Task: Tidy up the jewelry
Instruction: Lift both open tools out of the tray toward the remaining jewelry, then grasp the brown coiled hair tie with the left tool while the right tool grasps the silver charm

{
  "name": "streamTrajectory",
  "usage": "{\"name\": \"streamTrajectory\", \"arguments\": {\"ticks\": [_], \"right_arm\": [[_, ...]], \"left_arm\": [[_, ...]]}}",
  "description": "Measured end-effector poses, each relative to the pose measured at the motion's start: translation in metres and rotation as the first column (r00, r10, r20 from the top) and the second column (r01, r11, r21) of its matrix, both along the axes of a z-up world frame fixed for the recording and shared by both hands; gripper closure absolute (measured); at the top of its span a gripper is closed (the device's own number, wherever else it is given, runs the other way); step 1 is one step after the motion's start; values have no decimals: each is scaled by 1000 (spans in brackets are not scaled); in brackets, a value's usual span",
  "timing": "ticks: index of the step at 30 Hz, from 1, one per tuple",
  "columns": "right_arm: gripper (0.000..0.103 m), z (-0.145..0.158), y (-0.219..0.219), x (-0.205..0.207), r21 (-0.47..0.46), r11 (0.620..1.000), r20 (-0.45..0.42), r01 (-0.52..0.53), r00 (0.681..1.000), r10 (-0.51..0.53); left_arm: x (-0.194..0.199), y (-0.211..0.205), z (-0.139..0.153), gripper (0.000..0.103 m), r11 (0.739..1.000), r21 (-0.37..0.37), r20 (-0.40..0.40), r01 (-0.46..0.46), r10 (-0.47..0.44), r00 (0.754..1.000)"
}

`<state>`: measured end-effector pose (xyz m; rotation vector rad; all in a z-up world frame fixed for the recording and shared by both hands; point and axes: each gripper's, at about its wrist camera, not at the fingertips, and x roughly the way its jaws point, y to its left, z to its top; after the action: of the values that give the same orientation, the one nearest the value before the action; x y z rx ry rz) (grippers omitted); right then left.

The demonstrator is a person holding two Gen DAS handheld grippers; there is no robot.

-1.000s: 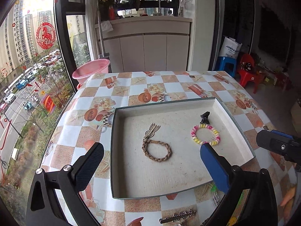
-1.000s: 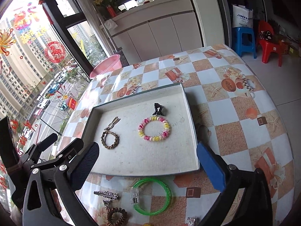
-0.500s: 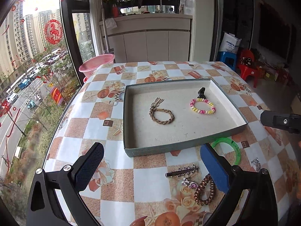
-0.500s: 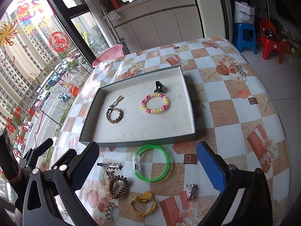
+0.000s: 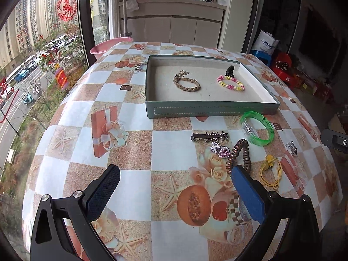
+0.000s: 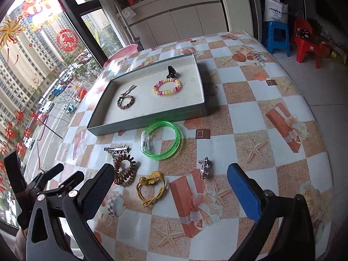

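While both grippers hang above the near end of the round table covered in a checked orange-and-white patterned cloth (image 5: pixel 134 152), neither holds anything. The left gripper (image 5: pixel 174 187) has its jaws spread wide at the bottom of the left wrist view, and the right gripper (image 6: pixel 171 184) is spread just as wide at the bottom of the right wrist view.

In the upper middle of both views sits a shallow rectangular grey-green tray with a pale lining (image 5: pixel 208 109). Inside it lie a braided brown rope bracelet with a small metal charm (image 5: pixel 187 83), a pink-and-yellow beaded bracelet (image 5: pixel 231 83) and, touching the beads at their far side, a small black hair claw (image 5: pixel 230 70).

On the cloth just in front of the tray's near wall rests a translucent green plastic bangle with a clear clasp (image 6: pixel 162 140). To its left in the right wrist view lies a long silver metal hair clip with star shapes (image 6: pixel 117 149), and just below that a brown spiral coil hair tie (image 6: pixel 125 169). A yellow elastic hair tie with a round ornament (image 6: pixel 151 186) lies lower centre, and a small silver-and-pink jewelled piece (image 6: pixel 205 168) sits to its right. In the left wrist view another sparkly pink-stoned piece (image 5: pixel 220 151) lies just beside the coil.
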<state>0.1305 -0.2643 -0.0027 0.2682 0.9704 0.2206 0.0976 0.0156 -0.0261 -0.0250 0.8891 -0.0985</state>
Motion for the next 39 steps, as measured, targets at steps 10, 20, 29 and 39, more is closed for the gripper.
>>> {"name": "streamTrajectory", "arguments": {"ticks": [10, 20, 29, 39], "right_arm": [[0, -38, -10, -29, -74, 997, -48, 26, 998, -30], [0, -50, -20, -22, -80, 995, -58, 66, 996, -71], [6, -59, -13, -3, -122, 990, -64, 69, 995, -77], [23, -65, 4, 19, -199, 978, -56, 54, 996, -67]], "left_arm": [[-5, -18, -18, 0, 999, 9, -27, 36, -36, 999], [15, -34, -26, 0, 999, 5, -46, 51, -50, 998], [27, -53, -34, 5, 994, 38, -52, 99, -97, 994], [32, -69, -36, 29, 989, 65, -62, 130, -127, 990]]}}
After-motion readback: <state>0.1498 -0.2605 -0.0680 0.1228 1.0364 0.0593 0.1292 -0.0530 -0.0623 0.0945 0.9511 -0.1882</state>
